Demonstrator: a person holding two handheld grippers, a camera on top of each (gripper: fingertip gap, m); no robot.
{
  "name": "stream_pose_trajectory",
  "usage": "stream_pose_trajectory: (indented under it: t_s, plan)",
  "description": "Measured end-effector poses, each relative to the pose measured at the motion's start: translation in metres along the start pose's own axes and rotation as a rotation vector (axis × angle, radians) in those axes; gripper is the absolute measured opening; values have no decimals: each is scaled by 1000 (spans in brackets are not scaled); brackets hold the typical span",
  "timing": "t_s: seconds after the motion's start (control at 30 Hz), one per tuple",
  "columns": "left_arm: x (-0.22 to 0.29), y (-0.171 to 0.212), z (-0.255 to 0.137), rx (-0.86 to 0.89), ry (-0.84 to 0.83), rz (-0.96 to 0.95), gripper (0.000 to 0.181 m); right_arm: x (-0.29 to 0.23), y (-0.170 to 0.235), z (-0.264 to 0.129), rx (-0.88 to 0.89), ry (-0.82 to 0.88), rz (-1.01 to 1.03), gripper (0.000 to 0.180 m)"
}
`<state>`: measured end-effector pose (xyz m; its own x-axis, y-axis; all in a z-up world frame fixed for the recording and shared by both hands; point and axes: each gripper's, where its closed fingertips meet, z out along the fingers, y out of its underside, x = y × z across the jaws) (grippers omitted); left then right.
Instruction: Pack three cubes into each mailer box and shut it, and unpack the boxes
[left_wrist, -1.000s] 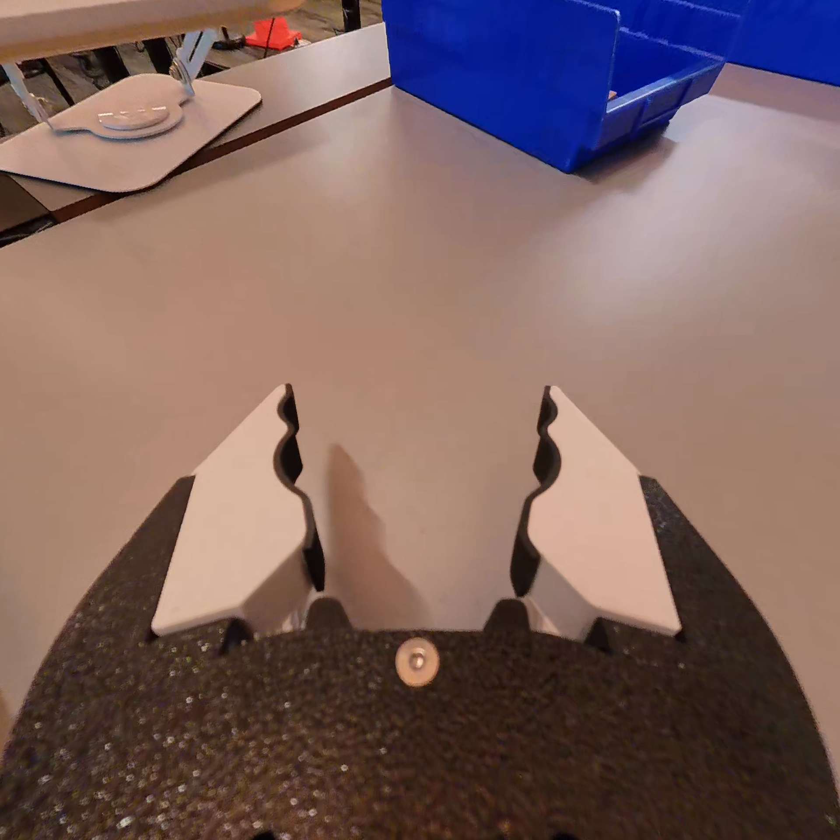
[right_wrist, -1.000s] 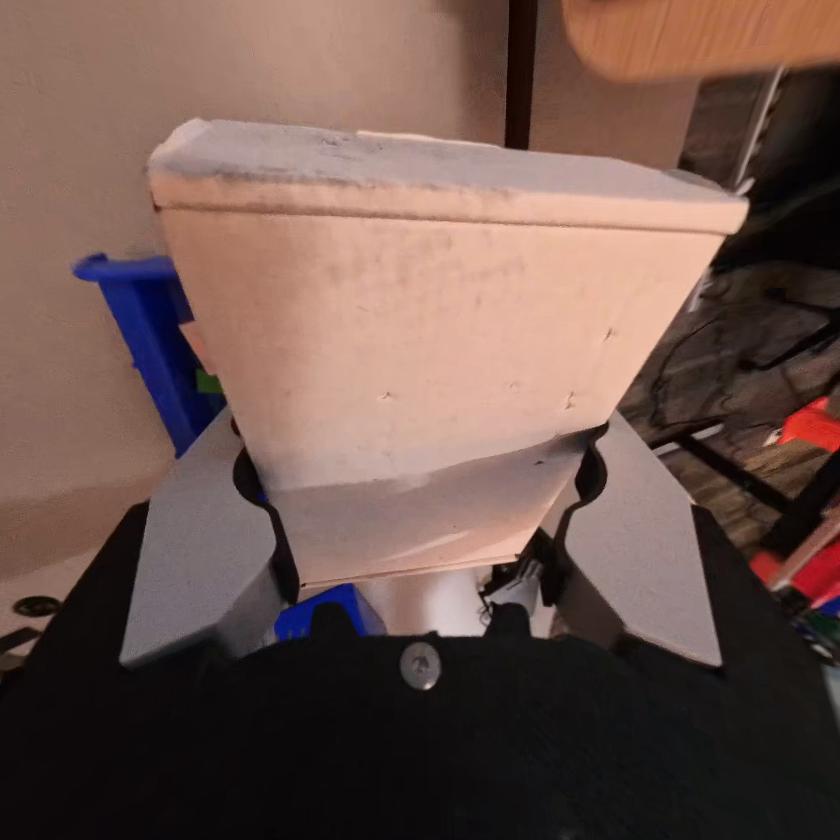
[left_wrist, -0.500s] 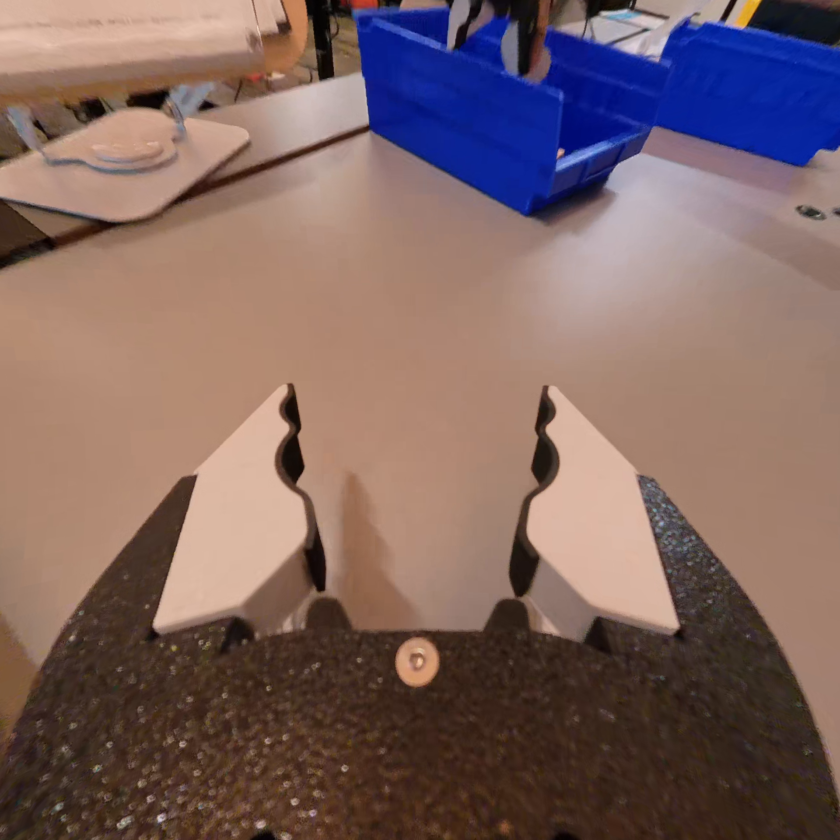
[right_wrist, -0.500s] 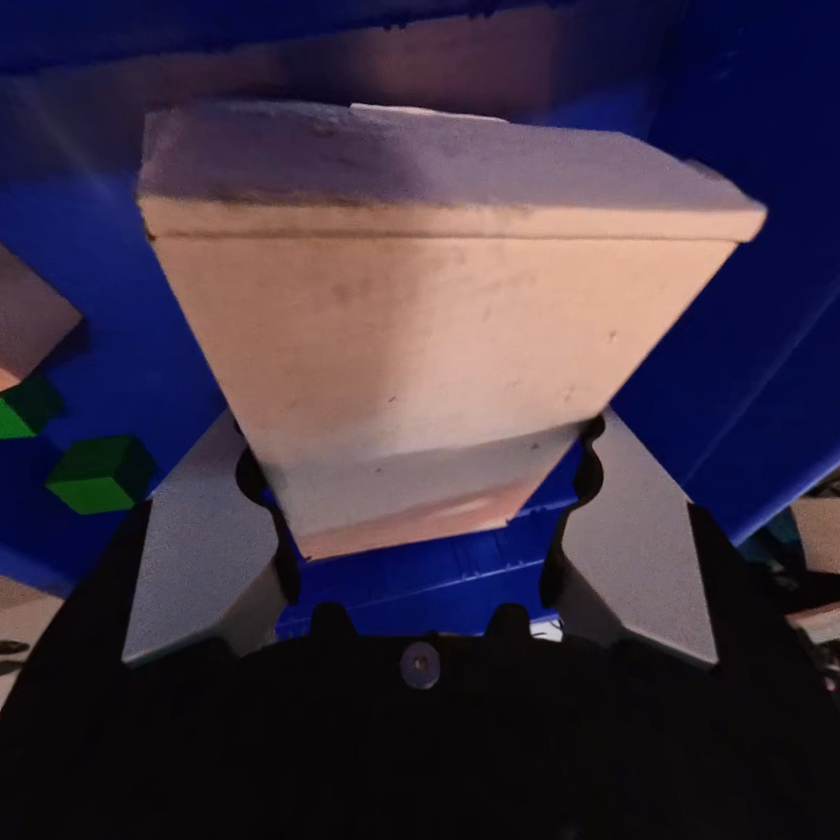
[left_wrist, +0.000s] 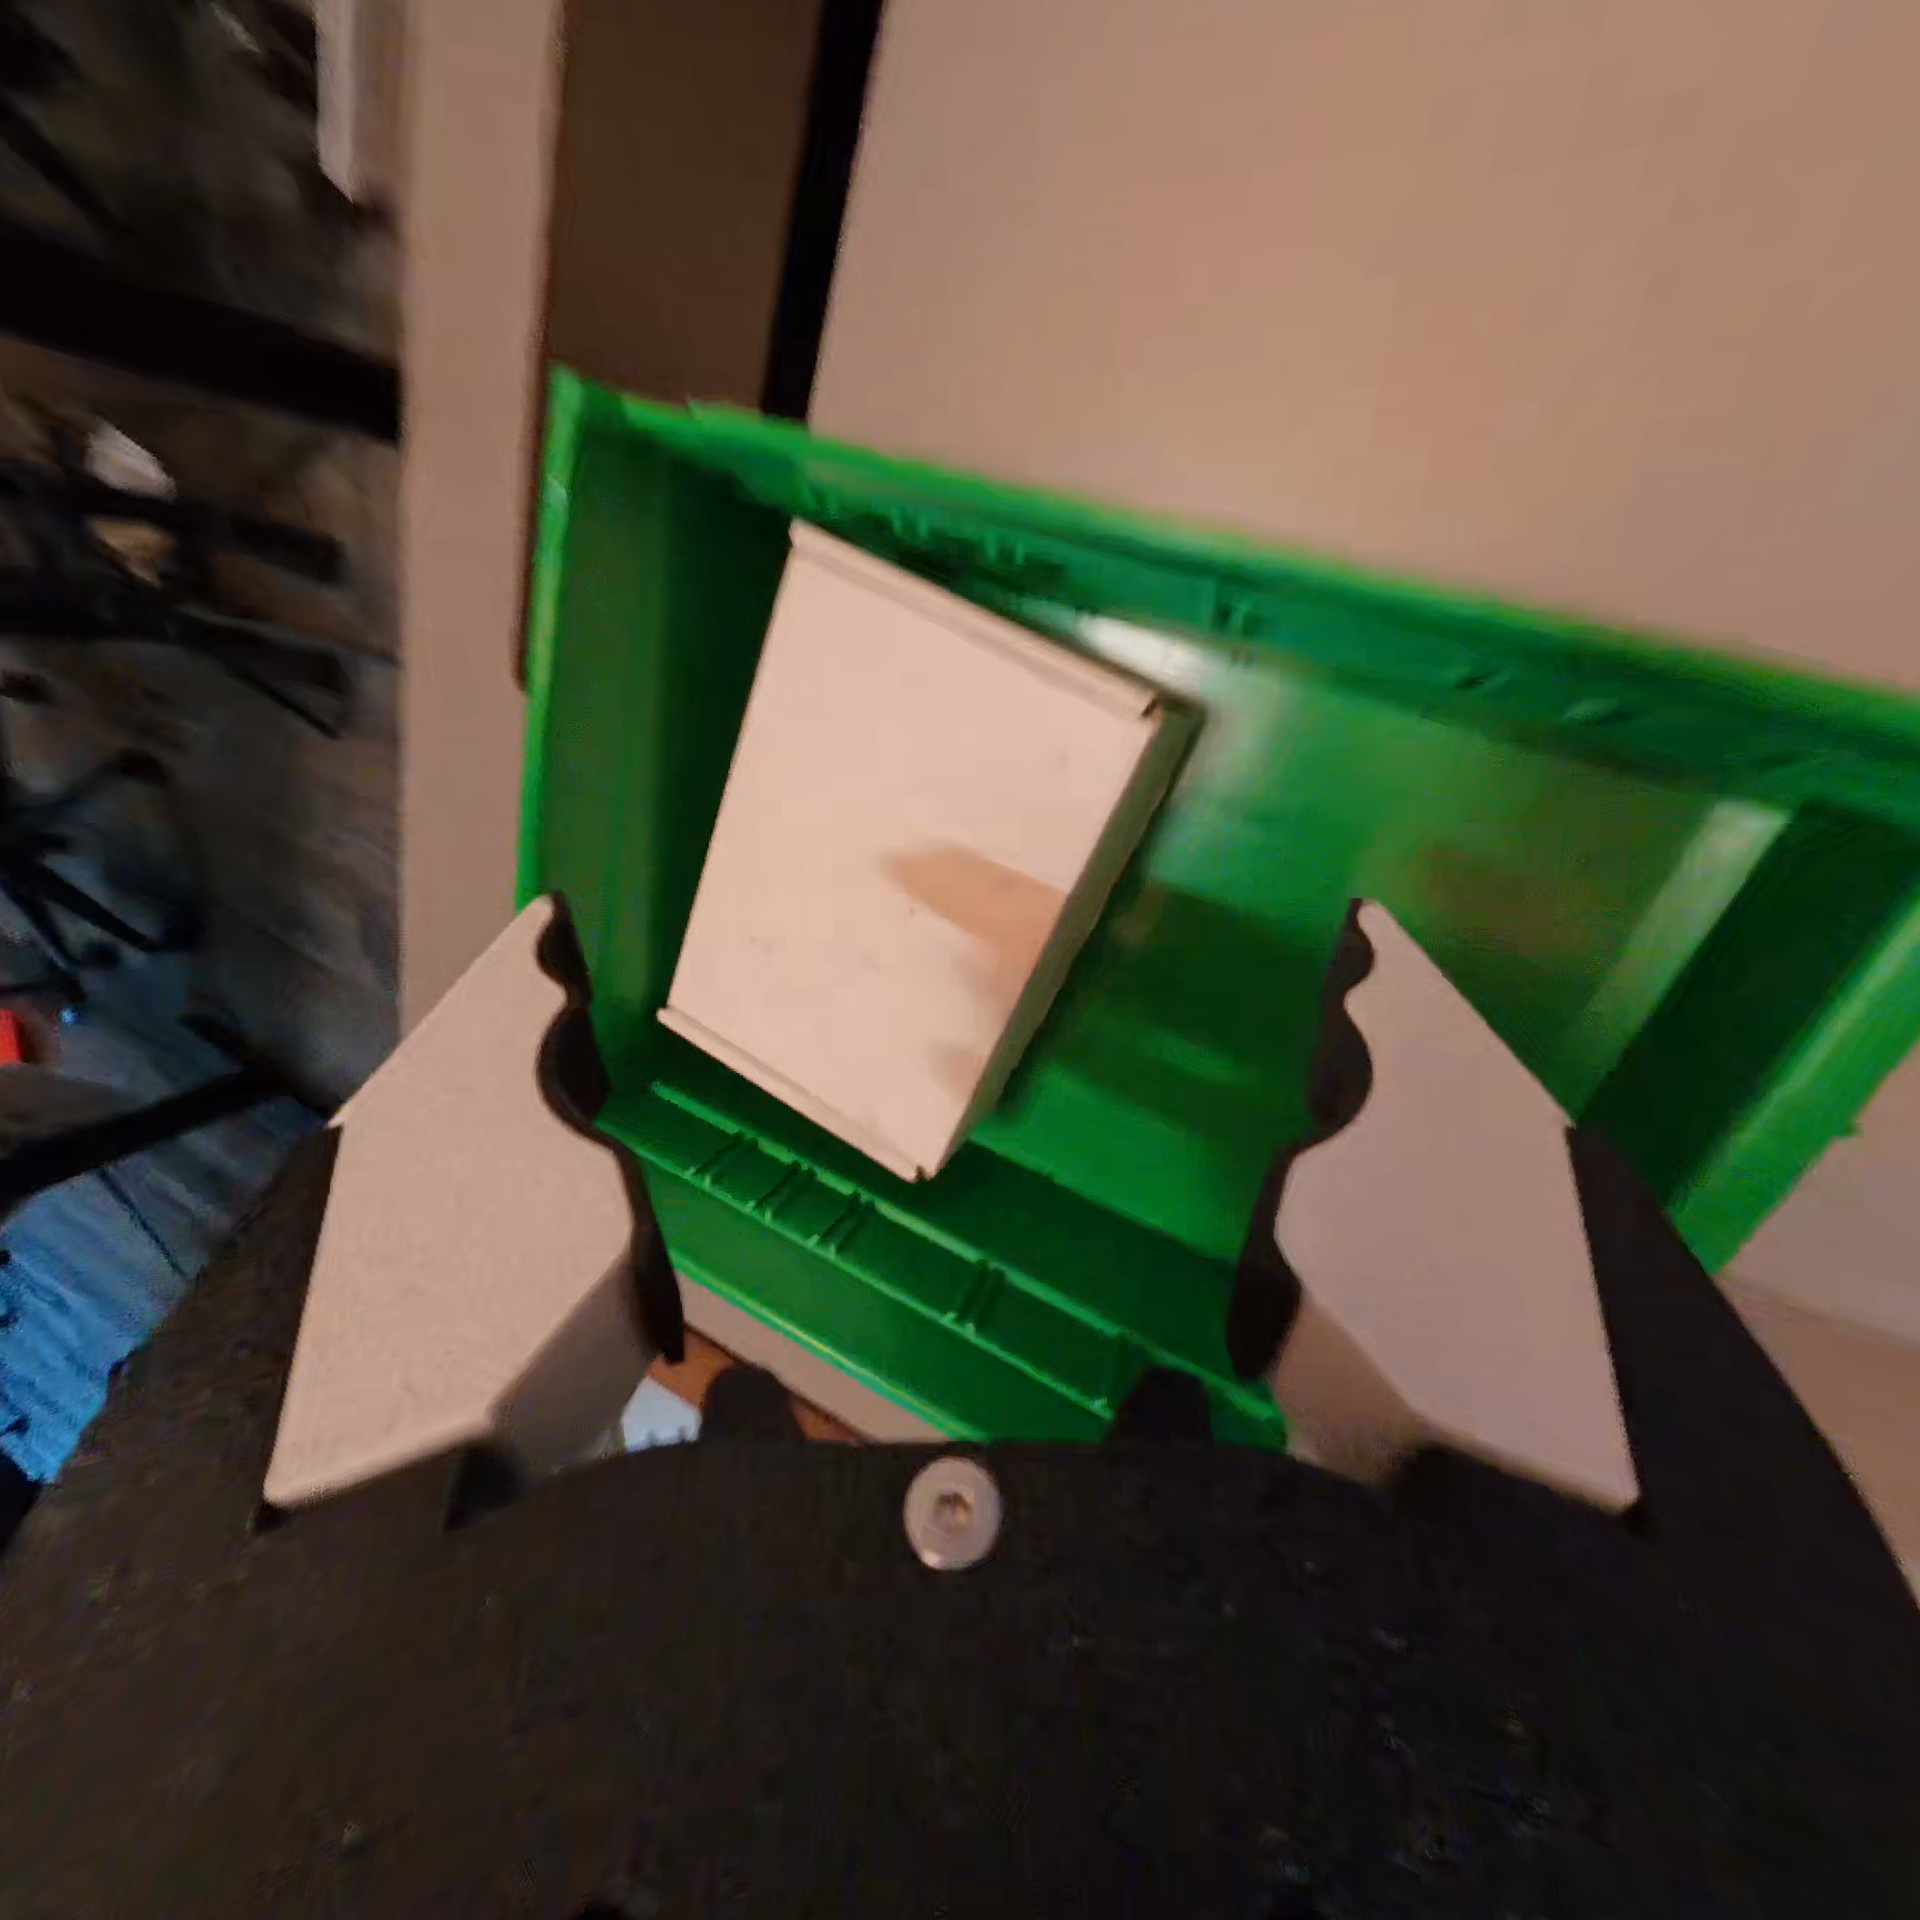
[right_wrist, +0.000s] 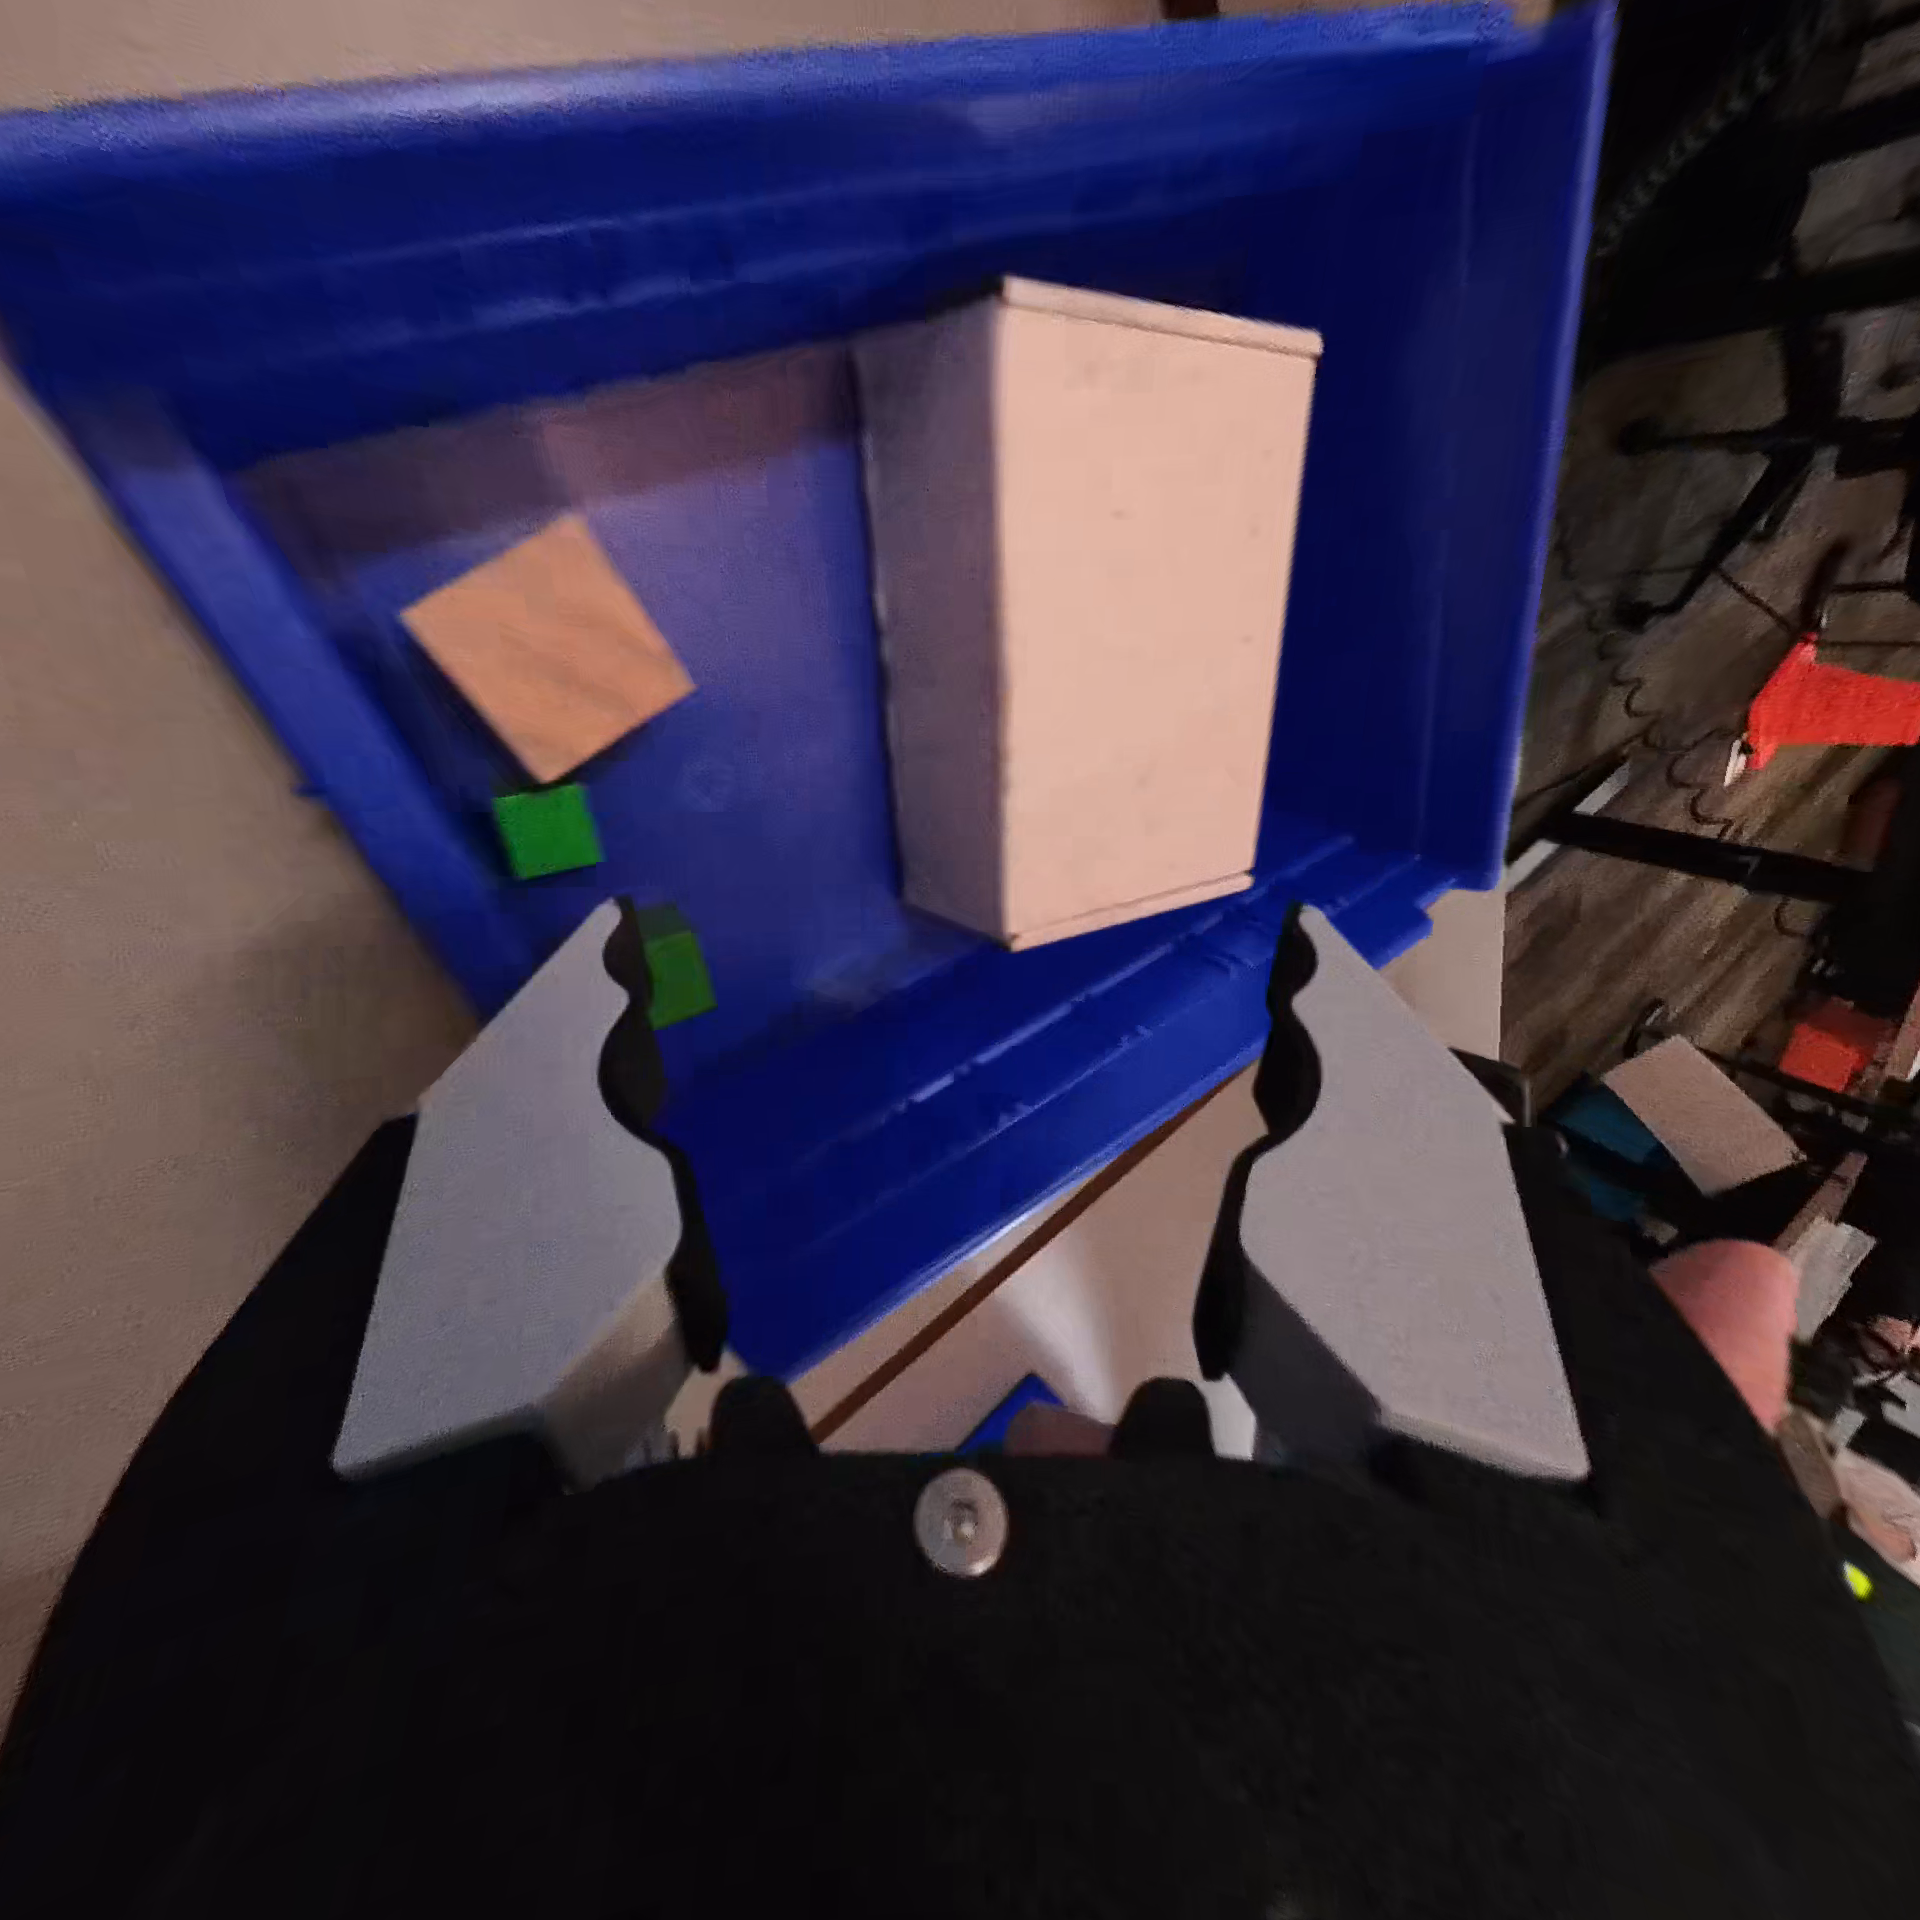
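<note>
In the left wrist view, a shut white mailer box (left_wrist: 914, 852) lies in the left part of a green bin (left_wrist: 1455, 935). My left gripper (left_wrist: 951, 914) is open and empty above the bin, over the box. In the right wrist view, another shut white mailer box (right_wrist: 1091, 613) lies in the right part of a blue bin (right_wrist: 727, 208). A wooden cube (right_wrist: 545, 644) and two small green cubes, one (right_wrist: 545, 831) and another (right_wrist: 677, 966), lie in the bin's left part. My right gripper (right_wrist: 951, 920) is open and empty above the bin's near wall.
Both bins stand on a beige table (left_wrist: 1351, 260) (right_wrist: 156, 987). The table edge is just left of the green bin and just right of the blue bin. Beyond it are floor, dark cables (right_wrist: 1714, 468) and a red object (right_wrist: 1829, 707). A person's fingertip (right_wrist: 1725, 1320) shows beside the right gripper. Between my right fingertips and the wooden cube (right_wrist: 545, 644) there is roughly 6 cm.
My right gripper let go of the mailer box, which now lies in the blue bin, and drew back. My left gripper swung from the bare table to over the green bin.
</note>
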<state>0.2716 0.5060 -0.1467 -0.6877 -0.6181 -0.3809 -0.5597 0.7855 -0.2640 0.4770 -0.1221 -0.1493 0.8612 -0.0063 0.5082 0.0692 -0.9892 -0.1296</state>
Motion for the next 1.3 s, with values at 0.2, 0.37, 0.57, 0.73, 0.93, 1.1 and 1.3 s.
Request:
stream_pose_trajectory:
  t_s: [0.2, 0.37, 0.57, 0.73, 0.93, 1.1, 1.3]
  plan:
    - [-17, 27, 63, -219, 104, 132, 144, -91, 20, -33, 41, -3, -49, 121]
    - [-11, 49, 91, -336, 199, 151, 136, -152, 26, -39, 113, -88, -14, 120]
    - [-24, 53, 107, -309, 127, 91, 132, -176, 4, -40, 172, -44, 59, 119]
    - [-20, 51, 102, -340, 162, 9, 129, -186, -46, -44, 305, 7, 97, 116]
    - [-11, 56, 75, -424, 145, 34, 118, -196, -64, -40, 324, 52, 61, 117]
    - [8, 62, 66, -422, 162, -47, 116, -212, -75, -42, 387, 14, 41, 116]
    - [5, 52, 68, -350, 172, -116, 136, -217, -64, -45, 360, 8, 26, 117]
